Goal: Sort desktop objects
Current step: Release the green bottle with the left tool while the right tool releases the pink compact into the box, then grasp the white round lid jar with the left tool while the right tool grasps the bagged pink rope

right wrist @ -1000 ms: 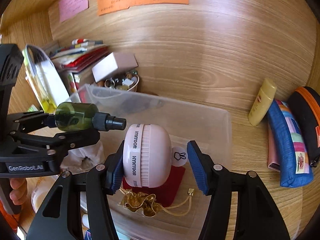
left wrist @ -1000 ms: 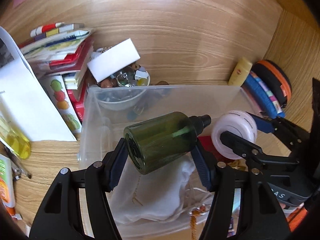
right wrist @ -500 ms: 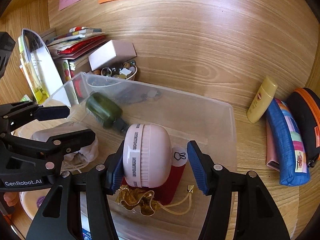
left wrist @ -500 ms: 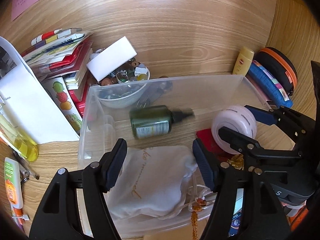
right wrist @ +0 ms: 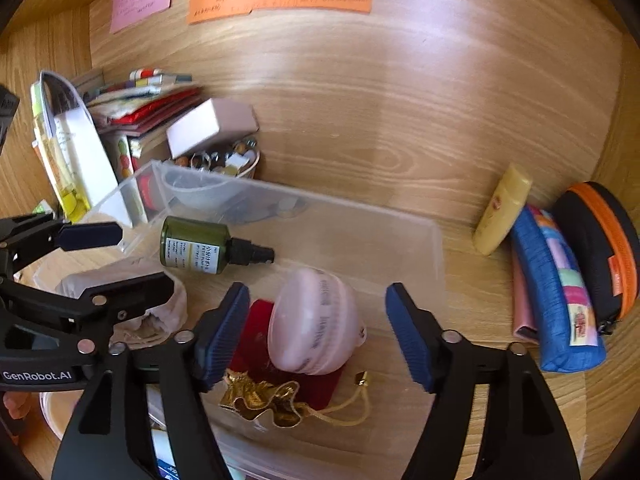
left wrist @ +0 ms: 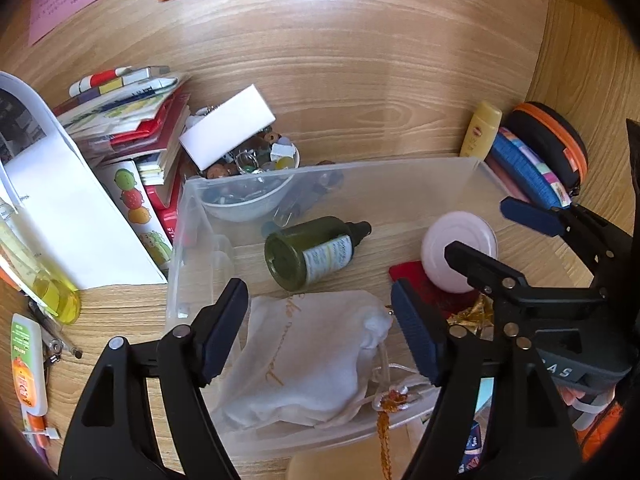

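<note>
Above the clear plastic bin (left wrist: 192,216), your left tool (left wrist: 320,332) and right tool (right wrist: 316,332) have just spread wide, gripping nothing. Inside lie the green spray bottle (left wrist: 310,252), pink round case (right wrist: 316,324), white pouch (left wrist: 312,364) and gold-and-red pouch (right wrist: 264,394).
</note>
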### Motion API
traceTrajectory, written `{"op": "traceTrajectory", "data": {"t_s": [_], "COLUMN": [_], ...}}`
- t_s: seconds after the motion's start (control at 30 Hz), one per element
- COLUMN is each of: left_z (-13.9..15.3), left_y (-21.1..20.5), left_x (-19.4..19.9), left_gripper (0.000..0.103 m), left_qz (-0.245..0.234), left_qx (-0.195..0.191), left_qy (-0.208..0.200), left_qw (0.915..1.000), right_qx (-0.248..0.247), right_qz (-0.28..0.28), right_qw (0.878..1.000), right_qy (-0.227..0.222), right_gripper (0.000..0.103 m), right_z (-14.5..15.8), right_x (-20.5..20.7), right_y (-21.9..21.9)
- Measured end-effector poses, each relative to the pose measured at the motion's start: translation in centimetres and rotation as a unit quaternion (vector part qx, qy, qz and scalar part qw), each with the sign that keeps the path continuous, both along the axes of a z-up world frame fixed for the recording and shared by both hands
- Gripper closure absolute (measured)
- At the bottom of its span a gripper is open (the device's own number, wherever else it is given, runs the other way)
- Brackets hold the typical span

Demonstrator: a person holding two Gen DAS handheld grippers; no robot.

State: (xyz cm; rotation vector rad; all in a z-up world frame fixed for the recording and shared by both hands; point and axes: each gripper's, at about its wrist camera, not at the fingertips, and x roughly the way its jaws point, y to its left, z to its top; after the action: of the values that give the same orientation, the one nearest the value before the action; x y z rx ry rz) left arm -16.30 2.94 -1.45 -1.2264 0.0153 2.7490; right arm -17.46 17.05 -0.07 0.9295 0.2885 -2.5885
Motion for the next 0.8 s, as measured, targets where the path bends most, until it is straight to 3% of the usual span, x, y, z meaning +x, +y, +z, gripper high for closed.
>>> {"op": "traceTrajectory", "data": {"t_s": [0.07,0.5,0.67,0.8], "left_z": [0.4,3.5,4.6,4.5], "left_y": [-0.3,-2.2,-2.4,-2.1], "left_x": [0.2,3.9,6.4,8.4], "left_gripper": [0.027,0.012,0.007,0.007], "left_qz": [0.003,0.026,0.036,0.044], "left_qx": [0.002,0.02,0.018,0.013], "left_qy": [0.008,0.05,0.075,0.083], "left_qw": [1.0,0.9982,0.9964,0.9955], "right_qx": [-0.007,-0.042,-0.059,-0.063], "right_qz": [-0.002,-0.022,-0.016,-0.01], "right_qw": [1.0,0.998,0.997,0.996], "right_qy": [0.008,0.04,0.05,0.057], "right_gripper": [0.022,0.02,0.008,0.007], "right_z": [0.5,3.9,4.8,4.9], "right_x": [0.1,2.8,5.3,7.4], "right_y": [0.3,2.9,4.2,4.9]}}
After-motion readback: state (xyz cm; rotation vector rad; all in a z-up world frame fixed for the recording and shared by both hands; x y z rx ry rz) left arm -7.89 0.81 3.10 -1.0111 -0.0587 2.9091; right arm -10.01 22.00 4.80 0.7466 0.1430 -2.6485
